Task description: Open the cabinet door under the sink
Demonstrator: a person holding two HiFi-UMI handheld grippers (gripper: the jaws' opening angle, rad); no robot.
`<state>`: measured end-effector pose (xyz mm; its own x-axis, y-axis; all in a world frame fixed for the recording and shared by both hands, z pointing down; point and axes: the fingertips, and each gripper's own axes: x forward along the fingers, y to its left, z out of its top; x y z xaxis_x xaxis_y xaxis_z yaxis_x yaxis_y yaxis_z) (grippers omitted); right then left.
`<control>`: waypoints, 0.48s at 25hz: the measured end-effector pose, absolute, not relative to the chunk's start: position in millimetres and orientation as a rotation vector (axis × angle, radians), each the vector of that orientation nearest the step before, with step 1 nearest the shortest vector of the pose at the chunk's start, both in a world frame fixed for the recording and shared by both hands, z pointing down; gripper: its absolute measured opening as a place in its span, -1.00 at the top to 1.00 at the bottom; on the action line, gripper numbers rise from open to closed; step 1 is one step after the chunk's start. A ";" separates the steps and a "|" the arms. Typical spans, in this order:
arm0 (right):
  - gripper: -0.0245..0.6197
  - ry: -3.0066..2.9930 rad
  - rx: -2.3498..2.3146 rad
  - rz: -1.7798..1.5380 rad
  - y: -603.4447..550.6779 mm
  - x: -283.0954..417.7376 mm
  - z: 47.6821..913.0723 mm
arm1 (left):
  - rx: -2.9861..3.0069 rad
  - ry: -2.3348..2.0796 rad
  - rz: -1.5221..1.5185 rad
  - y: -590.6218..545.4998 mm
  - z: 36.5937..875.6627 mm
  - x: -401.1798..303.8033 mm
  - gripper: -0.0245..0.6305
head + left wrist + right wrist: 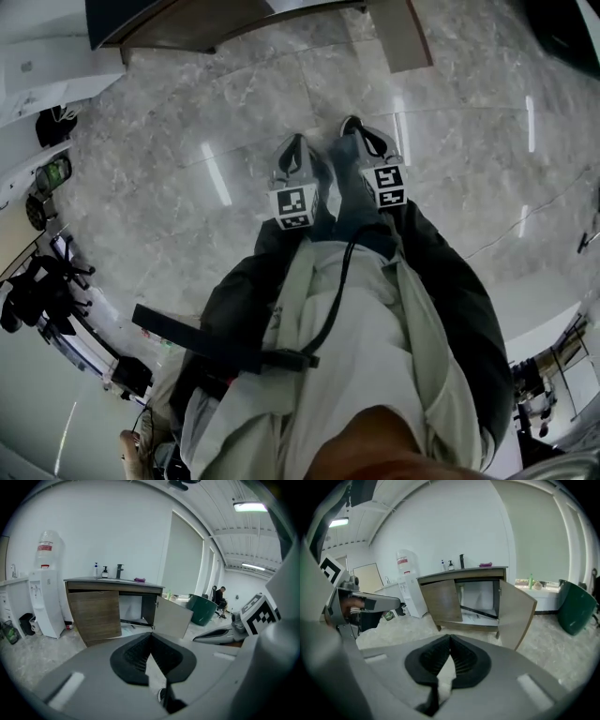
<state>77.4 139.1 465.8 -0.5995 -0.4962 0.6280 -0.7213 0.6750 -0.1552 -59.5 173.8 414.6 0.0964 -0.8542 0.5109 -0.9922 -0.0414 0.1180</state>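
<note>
The wooden sink cabinet stands across the room with its left door closed. Its right door hangs swung wide open, and the bare inside shows. The right gripper view shows the same cabinet and open door. In the head view the cabinet and door lie at the top edge. My left gripper and right gripper are side by side over the floor, well short of the cabinet. Both are shut with nothing between the pads: left gripper, right gripper.
A faucet and soap bottles stand on the countertop. A white water dispenser stands left of the cabinet and a dark green bin to its right. A seated person is in the far background. Grey marble floor lies ahead.
</note>
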 end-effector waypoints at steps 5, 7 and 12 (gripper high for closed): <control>0.92 -2.303 0.888 0.532 140.4 80.3 458.5 | 1.957 -1.774 0.518 161.5 418.2 -48.6 0.91; 0.92 -2.320 0.871 0.505 150.5 85.2 441.5 | 1.941 -1.790 0.486 167.5 404.9 -46.0 0.91; 0.92 -2.368 0.839 0.466 138.5 71.5 411.5 | 1.928 -1.918 0.377 149.8 360.0 -81.9 0.91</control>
<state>71.5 138.5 411.5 -0.6356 -0.4567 0.6225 -0.6586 0.7414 -0.1285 -81.9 149.8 360.0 0.0259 -0.8902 0.4549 -0.9961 0.0154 0.0868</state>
